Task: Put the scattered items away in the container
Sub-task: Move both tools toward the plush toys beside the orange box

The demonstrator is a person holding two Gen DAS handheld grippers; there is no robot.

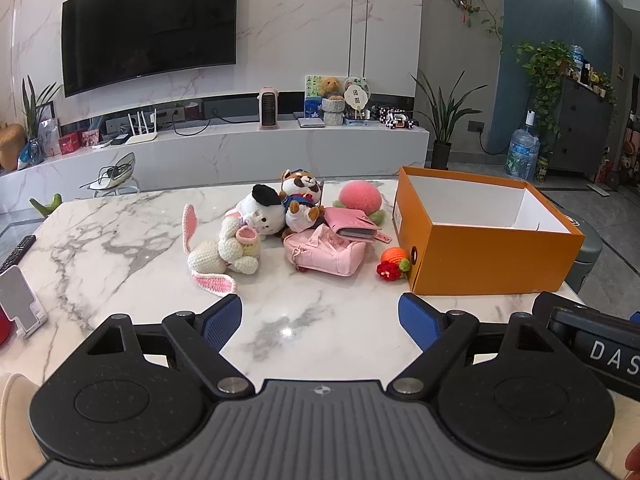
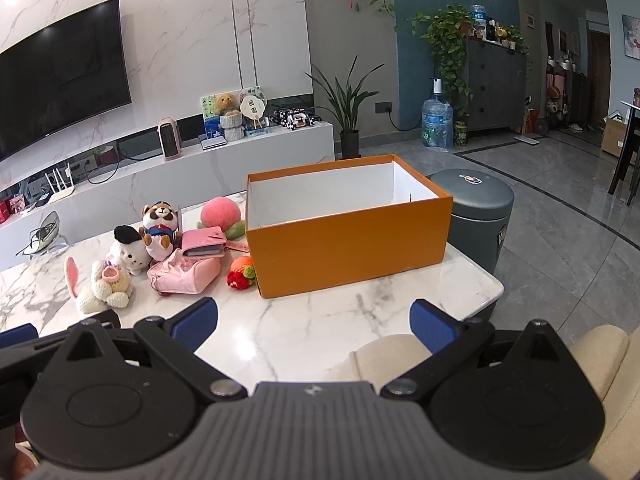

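Orange cardboard box (image 2: 352,240) sits open and apparently empty at the desk's (image 1: 120,240) right end. Just to its nine o'clock the toys lie bunched: crochet fruit (image 1: 394,264) against its wall, pink pouch (image 1: 324,254), pink wallet (image 1: 356,226), peach plush (image 1: 360,196), raccoon plush (image 1: 300,196), white dog plush (image 1: 264,212), crochet bunny (image 1: 224,252). Both the left gripper (image 1: 320,320) and right gripper (image 2: 314,326) hover near the front edge, fingers spread, grasping nothing. Nothing looks packed yet; the likely next move is reaching toward twelve o'clock for the nearest toy.
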